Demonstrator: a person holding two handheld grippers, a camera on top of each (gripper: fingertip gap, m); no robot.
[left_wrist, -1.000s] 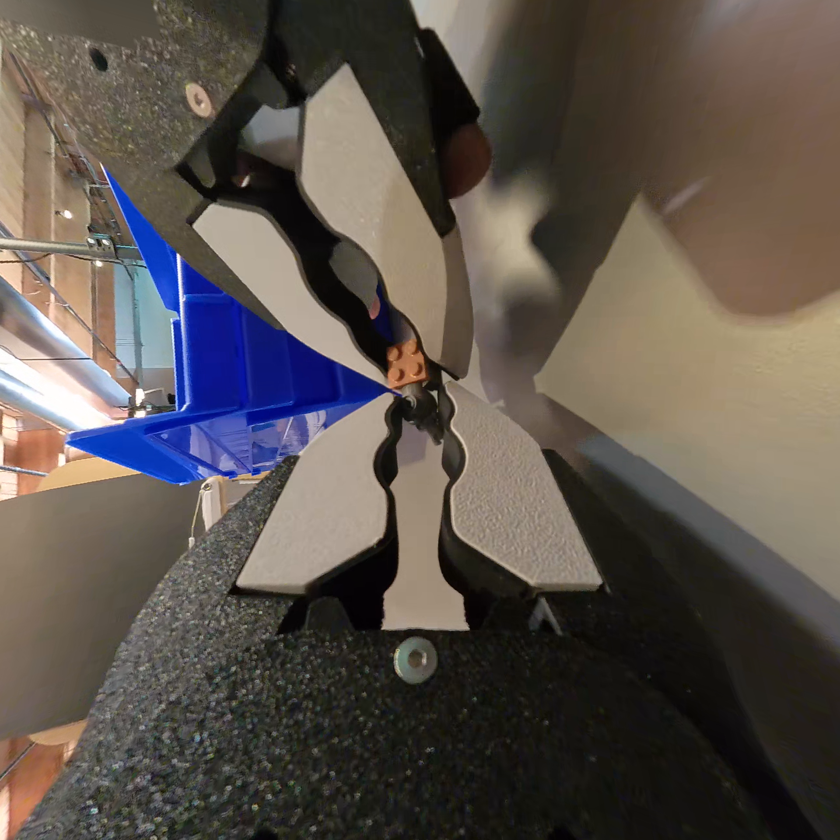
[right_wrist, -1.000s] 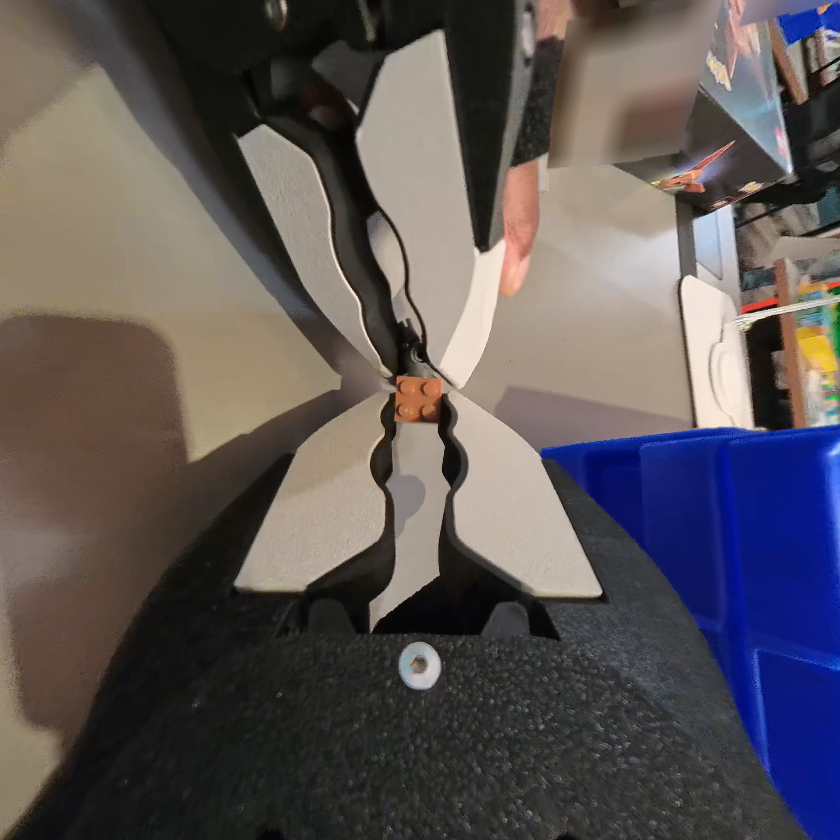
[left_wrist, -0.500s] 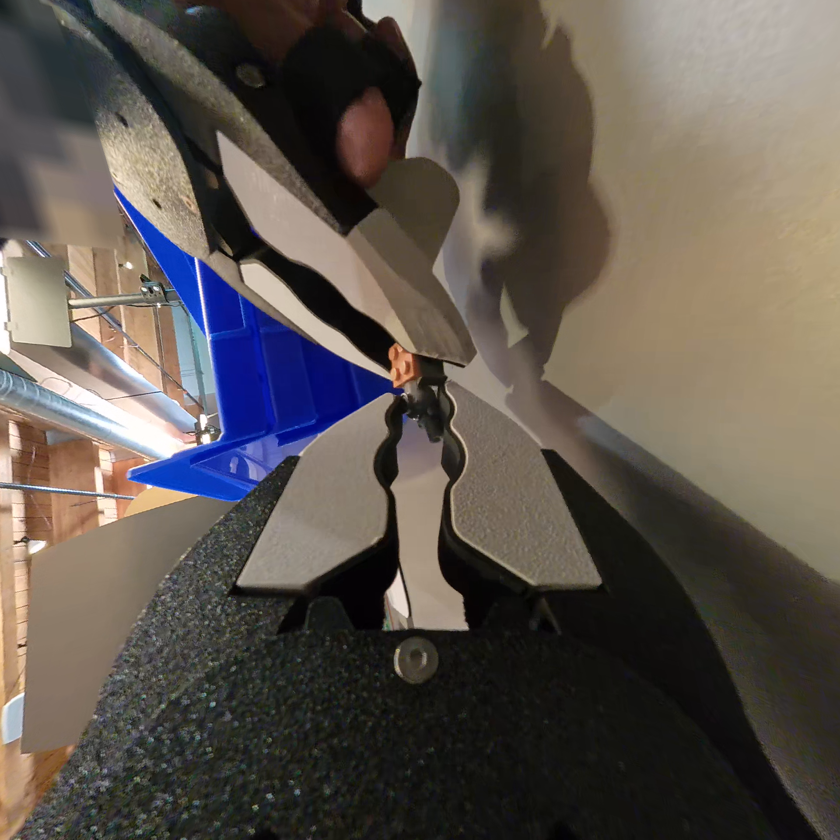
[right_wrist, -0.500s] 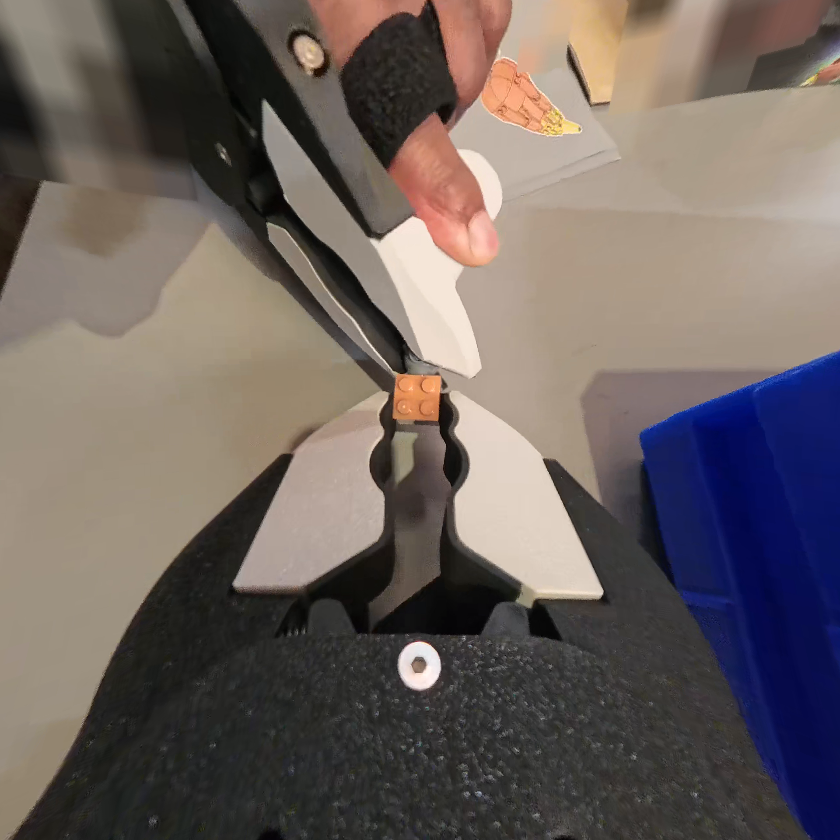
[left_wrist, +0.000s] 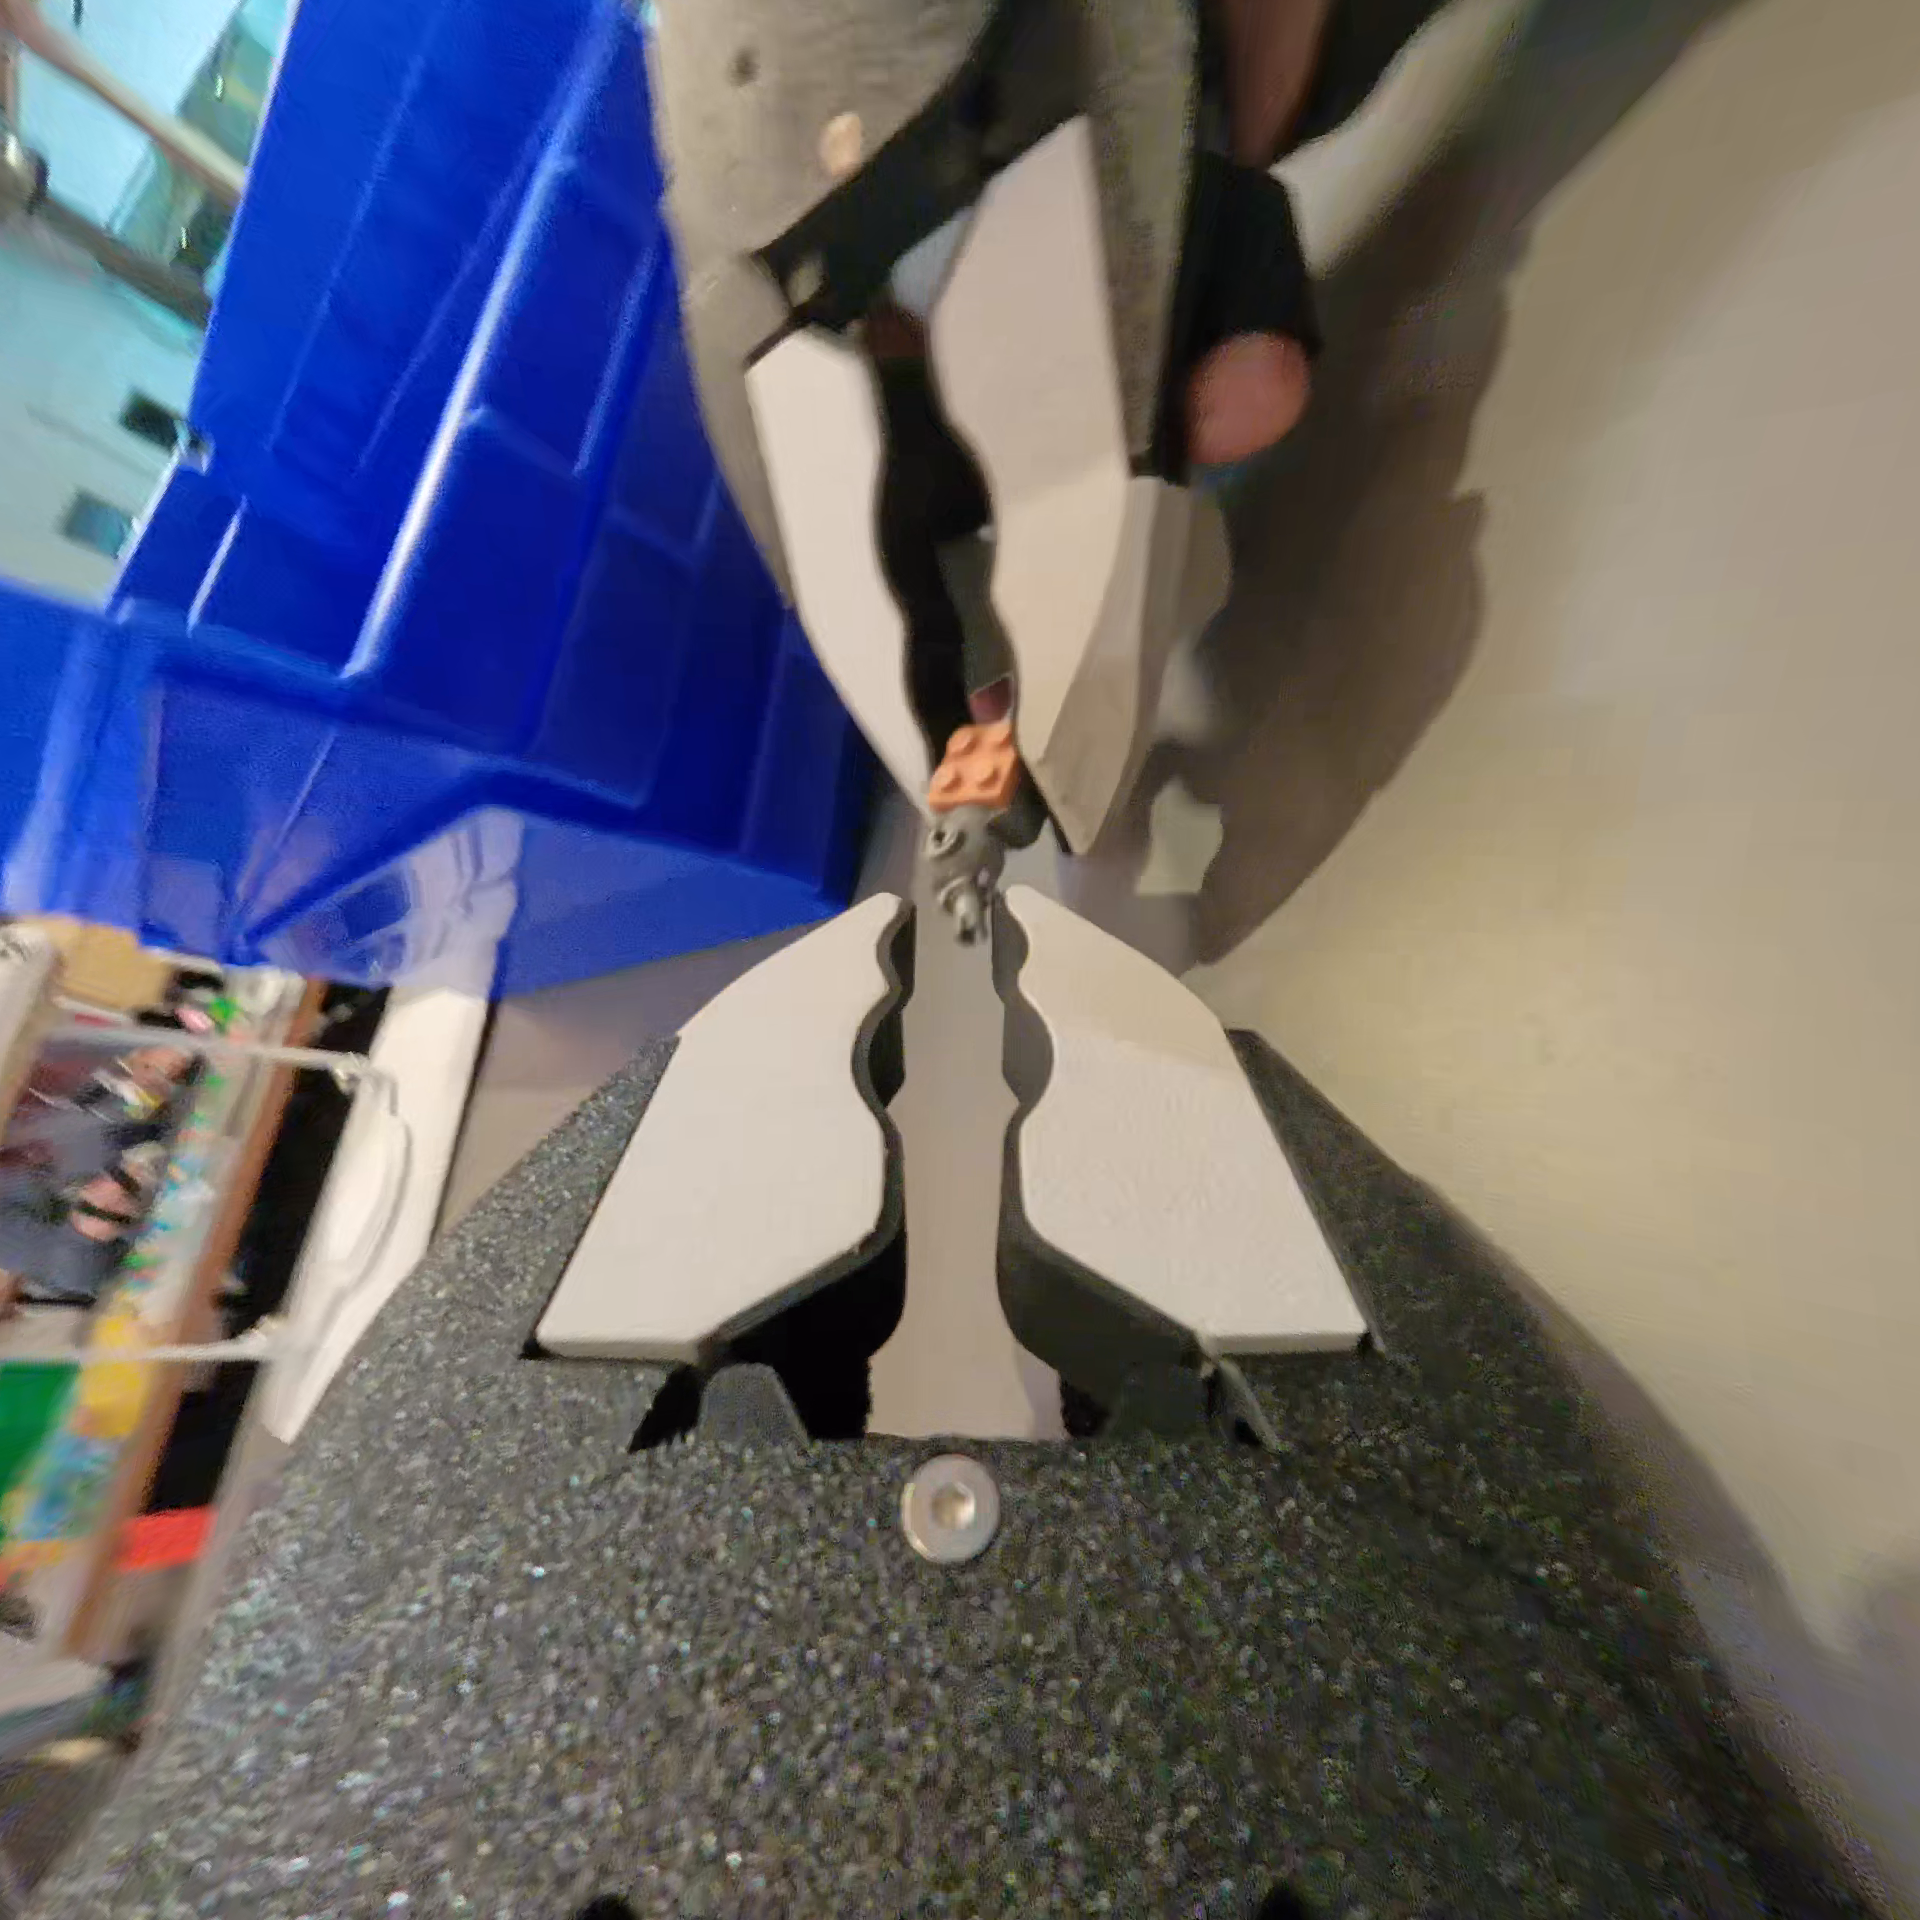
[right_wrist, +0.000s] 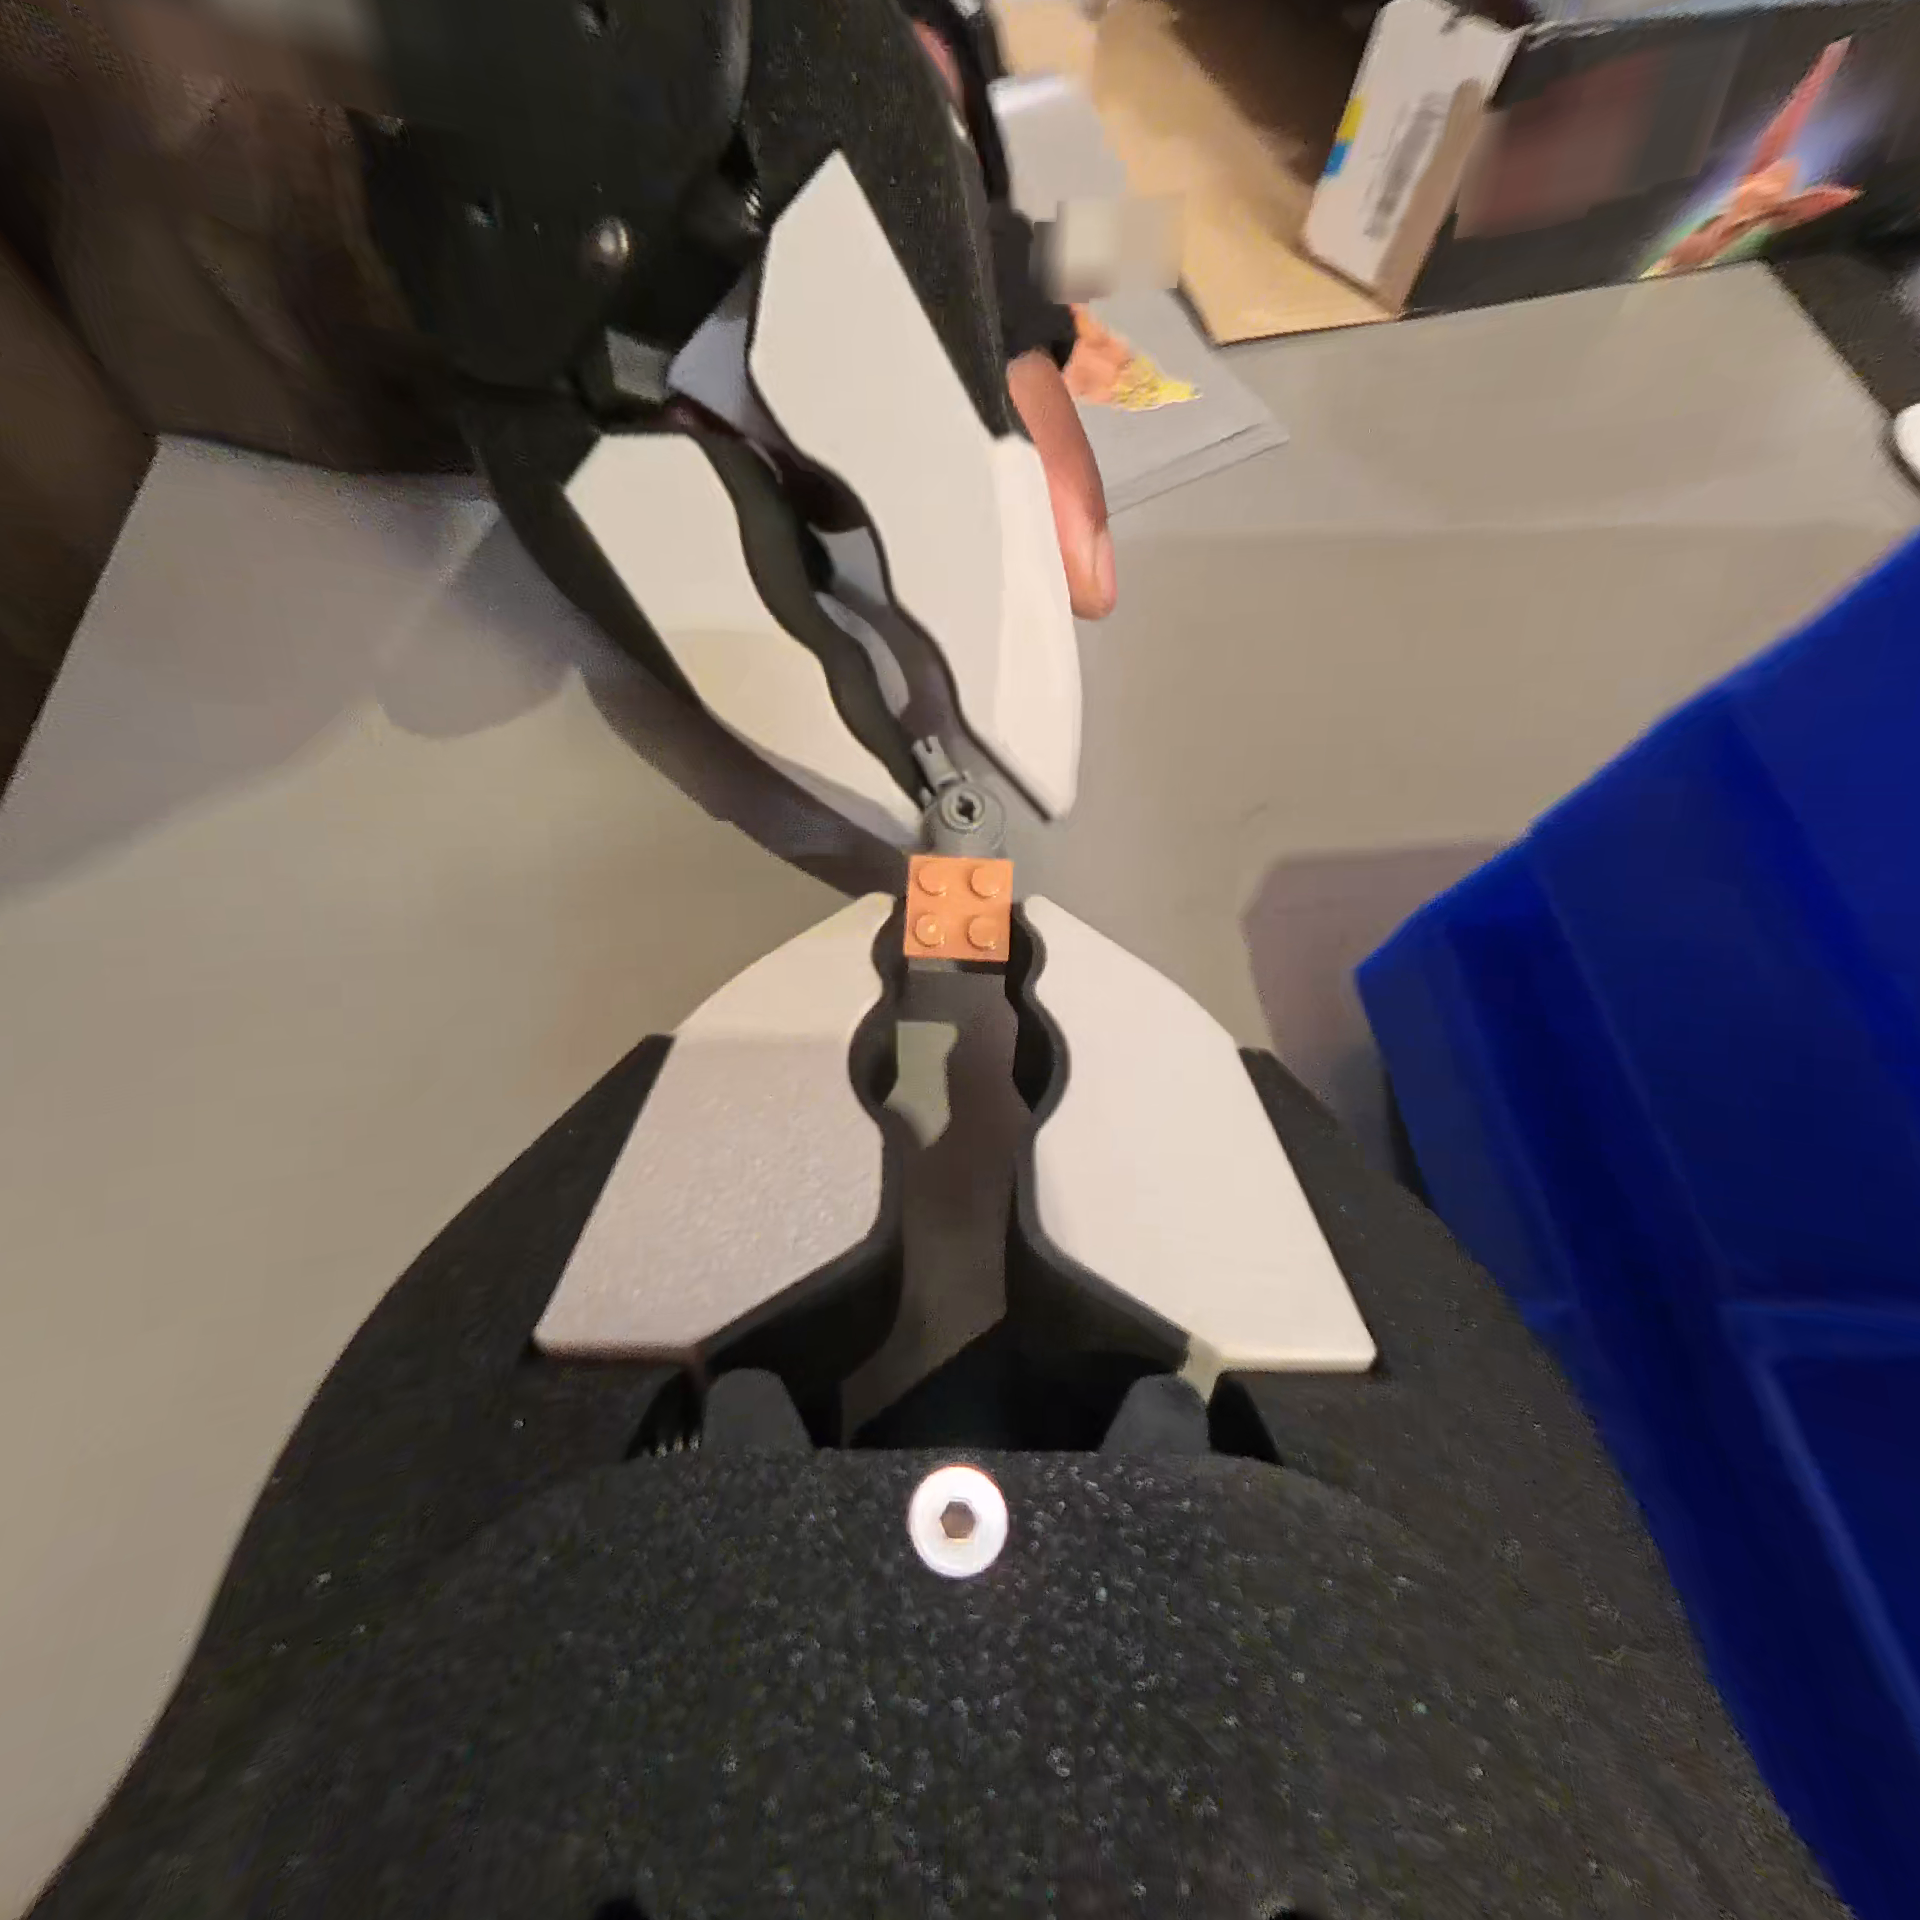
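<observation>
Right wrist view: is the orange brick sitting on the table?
No, the orange brick is pinched between the right gripper fingers, above the table.

Blue bin cut off by right edge in right wrist view, interior hidden. Boxes at table's far edge motion-blurred. Shelf clutter smeared, unidentifiable. Grey pin piece: far end hidden between the other gripper's fingers.
</observation>
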